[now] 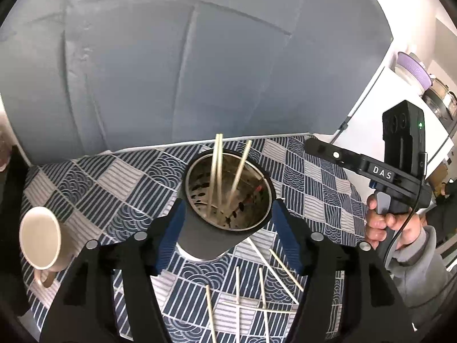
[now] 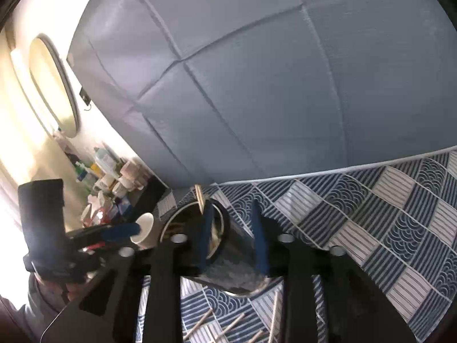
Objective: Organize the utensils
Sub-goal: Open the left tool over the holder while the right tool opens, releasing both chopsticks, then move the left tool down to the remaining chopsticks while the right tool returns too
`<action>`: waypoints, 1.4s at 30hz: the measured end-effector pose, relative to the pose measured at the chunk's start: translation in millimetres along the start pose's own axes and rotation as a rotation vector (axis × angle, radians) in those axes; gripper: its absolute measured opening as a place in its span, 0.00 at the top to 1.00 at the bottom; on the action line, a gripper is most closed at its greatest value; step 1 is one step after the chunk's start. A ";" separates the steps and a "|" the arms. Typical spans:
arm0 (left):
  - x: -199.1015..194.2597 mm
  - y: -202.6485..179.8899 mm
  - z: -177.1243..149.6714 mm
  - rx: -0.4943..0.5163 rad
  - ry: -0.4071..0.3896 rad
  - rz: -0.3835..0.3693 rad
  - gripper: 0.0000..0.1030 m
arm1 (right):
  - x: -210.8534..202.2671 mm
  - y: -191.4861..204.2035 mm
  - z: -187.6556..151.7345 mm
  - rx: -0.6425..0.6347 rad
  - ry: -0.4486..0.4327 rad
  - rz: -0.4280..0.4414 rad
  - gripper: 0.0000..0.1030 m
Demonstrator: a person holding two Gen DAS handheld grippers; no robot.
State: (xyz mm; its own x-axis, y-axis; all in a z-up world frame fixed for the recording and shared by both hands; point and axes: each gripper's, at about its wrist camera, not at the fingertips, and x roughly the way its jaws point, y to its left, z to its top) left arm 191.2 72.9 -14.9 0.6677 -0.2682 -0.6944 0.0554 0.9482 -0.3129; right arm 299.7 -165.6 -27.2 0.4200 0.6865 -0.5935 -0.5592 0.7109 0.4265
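A metal utensil holder with a dark band stands on the patterned tablecloth and holds three pale chopsticks. My left gripper is open, its blue pads on either side of the holder. Several loose chopsticks lie on the cloth in front of it. My right gripper shows at the right, above the cloth. In the right wrist view the right gripper is open and empty over the holder, one finger above its mouth. Chopsticks lie below.
A beige mug lies on its side at the left of the cloth; it also shows in the right wrist view. A grey-blue padded wall rises behind the table. Bottles and jars crowd a shelf at the far left.
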 end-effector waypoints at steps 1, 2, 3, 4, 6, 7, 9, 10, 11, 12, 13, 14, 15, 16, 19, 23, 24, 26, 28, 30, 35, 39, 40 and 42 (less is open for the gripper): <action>-3.0 1.0 -1.7 0.000 -0.001 0.009 0.35 | -2.2 -1.1 -1.1 -0.008 0.006 -0.014 0.67; -5.3 2.2 -3.3 -0.002 -0.002 0.016 0.35 | -5.1 -2.7 -2.5 -0.020 0.015 -0.031 0.63; -7.3 3.9 -5.3 -0.004 -0.003 0.022 0.32 | -6.7 -3.3 -3.4 -0.026 0.020 -0.044 0.56; -10.3 5.9 -8.1 -0.008 -0.006 0.031 0.30 | -9.1 -4.8 -4.6 -0.036 0.024 -0.058 0.54; -14.6 10.0 -15.0 -0.010 -0.003 0.048 0.26 | -12.2 -8.8 -7.7 -0.052 0.042 -0.086 0.46; -15.6 11.8 -18.0 -0.012 -0.001 0.056 0.23 | -12.5 -11.0 -9.0 -0.053 0.054 -0.096 0.43; -15.9 14.7 -24.5 -0.015 0.009 0.074 0.20 | -11.3 -16.0 -12.4 -0.062 0.082 -0.130 0.34; -15.7 17.3 -29.7 -0.021 0.018 0.083 0.19 | -10.3 -18.5 -14.3 -0.067 0.097 -0.146 0.32; -14.6 19.5 -34.3 -0.027 0.029 0.089 0.18 | -8.5 -20.6 -15.6 -0.071 0.110 -0.162 0.26; -12.6 21.1 -38.9 -0.031 0.045 0.096 0.17 | -5.6 -24.6 -18.1 -0.079 0.128 -0.191 0.24; -10.1 23.0 -43.2 -0.033 0.060 0.109 0.17 | -3.8 -27.2 -19.7 -0.085 0.141 -0.201 0.24; -8.7 24.1 -46.8 -0.033 0.073 0.122 0.16 | -2.9 -29.6 -21.4 -0.088 0.150 -0.206 0.23; -5.3 25.1 -50.8 -0.032 0.091 0.141 0.14 | -0.3 -34.1 -23.5 -0.091 0.168 -0.214 0.19; -1.7 27.1 -57.0 -0.031 0.116 0.164 0.12 | 2.6 -37.8 -25.4 -0.096 0.182 -0.221 0.18; 8.8 33.8 -73.7 -0.048 0.173 0.198 0.08 | 10.6 -47.9 -28.8 -0.108 0.223 -0.251 0.18; 21.8 36.9 -97.8 -0.063 0.251 0.236 0.08 | 30.1 -62.5 -33.3 -0.126 0.294 -0.273 0.18; 25.2 36.2 -103.9 -0.059 0.269 0.248 0.08 | 34.4 -64.3 -34.2 -0.130 0.307 -0.275 0.18; 31.3 35.0 -113.6 -0.060 0.293 0.263 0.08 | 48.6 -69.3 -37.0 -0.147 0.350 -0.274 0.18; 38.4 33.7 -123.2 -0.067 0.323 0.273 0.08 | 60.7 -71.4 -39.5 -0.169 0.382 -0.270 0.18; 45.8 32.2 -134.0 -0.071 0.346 0.284 0.08 | 74.4 -73.8 -42.0 -0.198 0.412 -0.264 0.18; 62.9 24.8 -149.9 -0.075 0.393 0.311 0.08 | 107.8 -72.3 -44.0 -0.274 0.479 -0.233 0.18; 75.4 16.7 -155.5 -0.030 0.419 0.356 0.08 | 137.6 -73.2 -44.2 -0.326 0.523 -0.220 0.18; 77.9 16.3 -156.3 -0.023 0.423 0.371 0.08 | 144.4 -74.5 -43.8 -0.333 0.532 -0.217 0.18; 82.2 16.5 -158.2 -0.013 0.436 0.397 0.08 | 155.7 -77.4 -43.9 -0.342 0.551 -0.213 0.18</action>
State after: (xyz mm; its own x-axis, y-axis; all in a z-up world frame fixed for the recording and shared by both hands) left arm 129.6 39.6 -179.7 0.2686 0.0588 -0.9614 -0.1476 0.9889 0.0193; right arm 377.0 -120.5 -182.6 0.1718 0.2948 -0.9400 -0.7371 0.6715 0.0759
